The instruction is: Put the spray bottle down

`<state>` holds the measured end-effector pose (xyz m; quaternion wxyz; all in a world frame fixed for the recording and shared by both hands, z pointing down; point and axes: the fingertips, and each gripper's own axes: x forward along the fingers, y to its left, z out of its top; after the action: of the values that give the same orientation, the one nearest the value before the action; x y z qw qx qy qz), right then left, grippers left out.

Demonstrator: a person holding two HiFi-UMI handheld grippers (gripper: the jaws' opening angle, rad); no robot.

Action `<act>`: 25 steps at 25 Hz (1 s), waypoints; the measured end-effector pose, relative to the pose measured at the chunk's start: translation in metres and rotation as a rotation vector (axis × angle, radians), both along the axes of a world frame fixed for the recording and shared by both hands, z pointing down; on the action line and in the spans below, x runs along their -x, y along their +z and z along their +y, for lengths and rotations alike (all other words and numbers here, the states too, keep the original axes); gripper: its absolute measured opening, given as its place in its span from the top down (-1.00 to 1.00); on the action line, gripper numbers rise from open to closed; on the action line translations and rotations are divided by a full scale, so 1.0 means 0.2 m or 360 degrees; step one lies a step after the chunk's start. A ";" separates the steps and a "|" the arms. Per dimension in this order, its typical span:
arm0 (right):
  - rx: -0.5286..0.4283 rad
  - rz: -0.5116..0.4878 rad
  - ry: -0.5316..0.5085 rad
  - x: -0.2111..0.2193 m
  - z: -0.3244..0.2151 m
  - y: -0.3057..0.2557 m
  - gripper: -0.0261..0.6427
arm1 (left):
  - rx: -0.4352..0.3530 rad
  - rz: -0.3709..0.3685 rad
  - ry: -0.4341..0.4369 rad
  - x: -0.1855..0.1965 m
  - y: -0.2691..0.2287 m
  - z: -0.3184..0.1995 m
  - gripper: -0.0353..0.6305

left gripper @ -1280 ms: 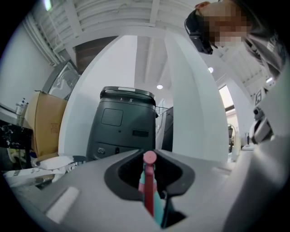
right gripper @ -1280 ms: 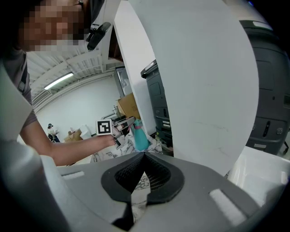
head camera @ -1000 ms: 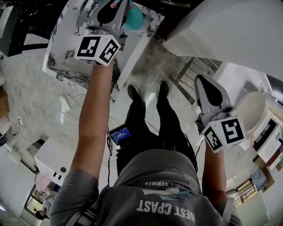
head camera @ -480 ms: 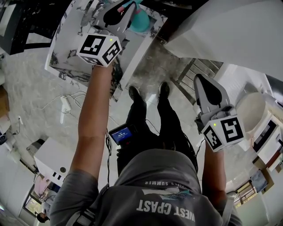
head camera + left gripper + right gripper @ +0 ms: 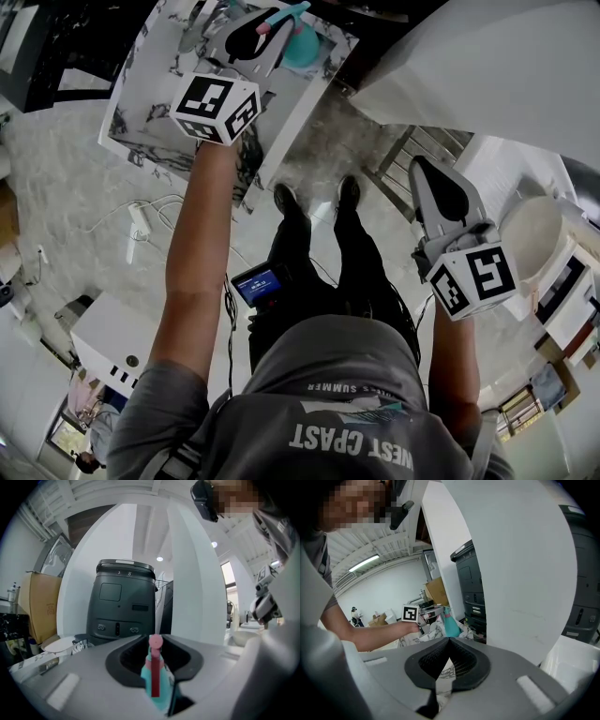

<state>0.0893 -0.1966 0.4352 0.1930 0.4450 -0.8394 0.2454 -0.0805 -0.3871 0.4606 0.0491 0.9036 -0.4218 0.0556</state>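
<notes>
Standing upright between the jaws of the left tongs (image 5: 156, 641), one spray bottle (image 5: 153, 679) was recorded: teal body, pink head, pink strip down the front. These jaws were set narrowly apart and had just been opening. In the left gripper view a dark slit was seen between the bottle and the jaw on its right, so no clamp was noted. Contact on the other side could not be determined.

Left tongs: held out over the far corner of a marble-patterned table (image 5: 155, 89). In the head view the bottle's teal body was seen just beyond the tips, at that table's far edge. Whether its base rested on the top could not be told.

Right tongs (image 5: 449, 641): tips brought together, nothing between them, nothing touched. They were held well apart from the bottle, off to the side, over the floor (image 5: 75, 206) rather than the table.

Count, as seen:
- spray bottle: one
- tongs: two
- marker cubes: two, namely the left marker cube (image 5: 216, 105) and the right marker cube (image 5: 473, 281), each fixed at the rear of its tongs
- table: one
- dark grey machine (image 5: 125, 604): one, seen beyond the bottle in the left gripper view
- bare forearms: two, one behind each cube
</notes>
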 end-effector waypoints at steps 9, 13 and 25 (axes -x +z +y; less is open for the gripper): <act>-0.0012 -0.0001 -0.0009 0.02 0.02 -0.02 0.92 | -0.0005 -0.0030 0.0014 0.00 -0.01 0.03 0.43; -0.0016 -0.0003 -0.0016 0.03 0.02 -0.03 0.92 | -0.0022 -0.0047 0.0023 0.00 -0.04 0.04 0.36; -0.0103 -0.0023 -0.0055 0.08 -0.01 -0.17 0.92 | -0.0087 -0.0197 0.0044 0.03 -0.19 0.17 0.20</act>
<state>0.0740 -0.1987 0.4009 0.1766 0.4347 -0.8558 0.2180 -0.0867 -0.3522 0.4233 -0.0026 0.9052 -0.4129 0.1004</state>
